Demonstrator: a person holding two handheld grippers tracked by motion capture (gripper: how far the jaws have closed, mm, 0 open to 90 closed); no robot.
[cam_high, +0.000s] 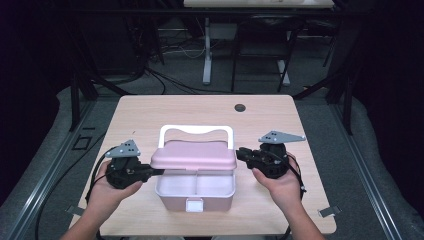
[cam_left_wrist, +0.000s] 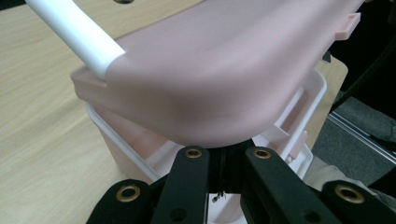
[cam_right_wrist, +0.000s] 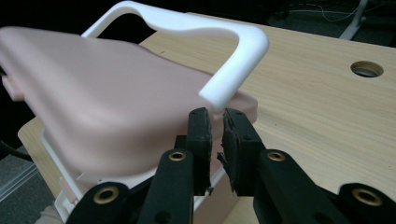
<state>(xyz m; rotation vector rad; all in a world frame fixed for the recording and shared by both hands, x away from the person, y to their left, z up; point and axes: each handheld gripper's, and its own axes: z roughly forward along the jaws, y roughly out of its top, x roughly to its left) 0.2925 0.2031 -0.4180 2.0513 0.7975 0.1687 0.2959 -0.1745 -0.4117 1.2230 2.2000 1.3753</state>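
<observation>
Both tongs (cam_high: 159, 171) (cam_high: 239, 152) pinch smooth rounded pink lid (cam_high: 194, 155), white handle (cam_high: 196, 131).

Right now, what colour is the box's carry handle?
White; the handle contrasts with the pink lid. Clearest in the right gripper view.

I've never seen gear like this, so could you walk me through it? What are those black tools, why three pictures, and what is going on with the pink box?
A person holds a black two-jaw gripper in each hand: the left gripper and the right gripper. One picture comes from a camera above the light wooden table; the other two from cameras riding on each gripper, looking along its jaws. On the table stands a pink plastic box with inner compartments. Its pink lid, with a white carry handle, is partly raised. The grippers sit at opposite ends of the lid, jaws nearly closed; whether they pinch its rim is unclear.
</observation>
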